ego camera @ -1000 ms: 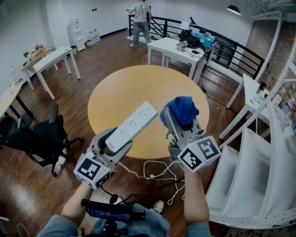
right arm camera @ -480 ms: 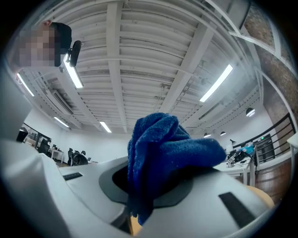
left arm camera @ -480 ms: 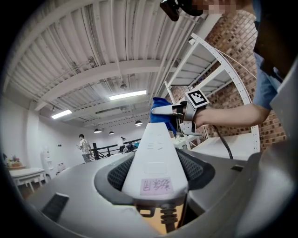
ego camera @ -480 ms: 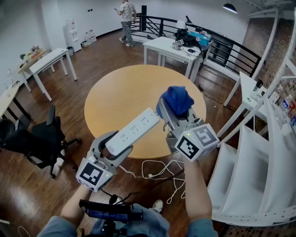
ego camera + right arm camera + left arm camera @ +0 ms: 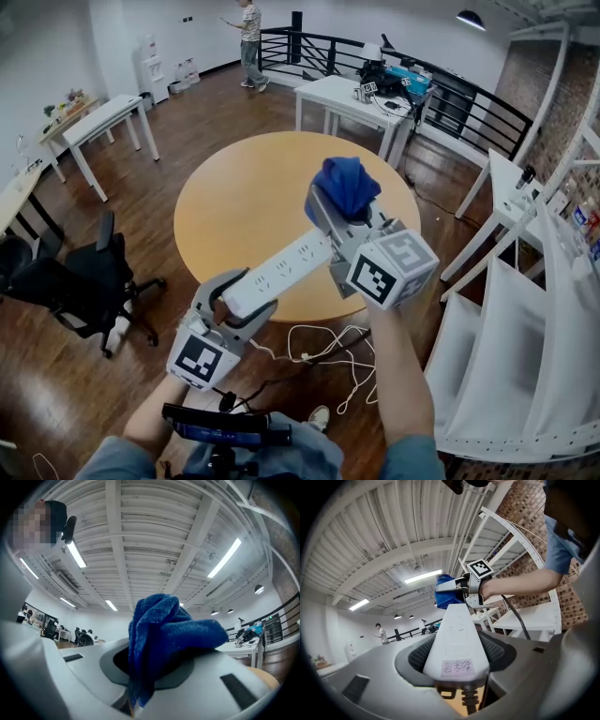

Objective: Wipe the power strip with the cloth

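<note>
A round wooden worktop (image 5: 234, 187) is seen beneath both tools. Above its near edge the white power strip (image 5: 277, 275) is held aloft and tilted, pinched at its cord end by the left tongs (image 5: 236, 298), with its far end just beside the right tongs (image 5: 339, 214). A bunched blue cloth (image 5: 345, 186) is clamped in the right tongs, above the strip's far end. A white cable (image 5: 314, 349) is seen hanging towards the floor.
</note>
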The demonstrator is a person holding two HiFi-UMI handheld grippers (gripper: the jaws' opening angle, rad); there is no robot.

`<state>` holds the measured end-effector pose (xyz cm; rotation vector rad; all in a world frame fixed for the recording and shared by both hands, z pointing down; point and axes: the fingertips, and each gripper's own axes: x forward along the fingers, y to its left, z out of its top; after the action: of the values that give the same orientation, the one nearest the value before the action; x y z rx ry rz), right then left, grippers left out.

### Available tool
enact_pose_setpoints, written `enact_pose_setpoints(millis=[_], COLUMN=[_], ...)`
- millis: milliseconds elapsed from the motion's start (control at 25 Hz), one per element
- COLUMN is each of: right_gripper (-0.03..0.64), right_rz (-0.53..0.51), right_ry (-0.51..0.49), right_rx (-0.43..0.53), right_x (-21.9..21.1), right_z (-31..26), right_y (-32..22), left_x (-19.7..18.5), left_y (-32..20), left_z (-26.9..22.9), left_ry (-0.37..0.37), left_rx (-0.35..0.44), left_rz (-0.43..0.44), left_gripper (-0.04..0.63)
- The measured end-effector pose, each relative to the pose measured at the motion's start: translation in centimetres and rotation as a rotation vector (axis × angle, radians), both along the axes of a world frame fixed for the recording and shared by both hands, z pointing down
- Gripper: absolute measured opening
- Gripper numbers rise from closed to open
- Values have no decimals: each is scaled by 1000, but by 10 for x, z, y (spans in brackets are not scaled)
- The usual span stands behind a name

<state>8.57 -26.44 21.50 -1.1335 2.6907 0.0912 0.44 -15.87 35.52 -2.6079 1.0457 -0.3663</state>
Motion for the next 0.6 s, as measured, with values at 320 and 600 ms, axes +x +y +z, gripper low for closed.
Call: enact_pose_setpoints(millis=[320,600], right_gripper=[63,63], right_rz=[-30,-58], right_ry=[31,40], right_rx=[-26,-37], right_x=[-15,-34], right_z=[6,8], right_y=[-2,3], left_x=[-1,3], left_y=[0,-5], left_z=[10,11], left_ry=[-59,-69], left_rx=[16,23], left_rz=[-32,-44], left_gripper=[282,282])
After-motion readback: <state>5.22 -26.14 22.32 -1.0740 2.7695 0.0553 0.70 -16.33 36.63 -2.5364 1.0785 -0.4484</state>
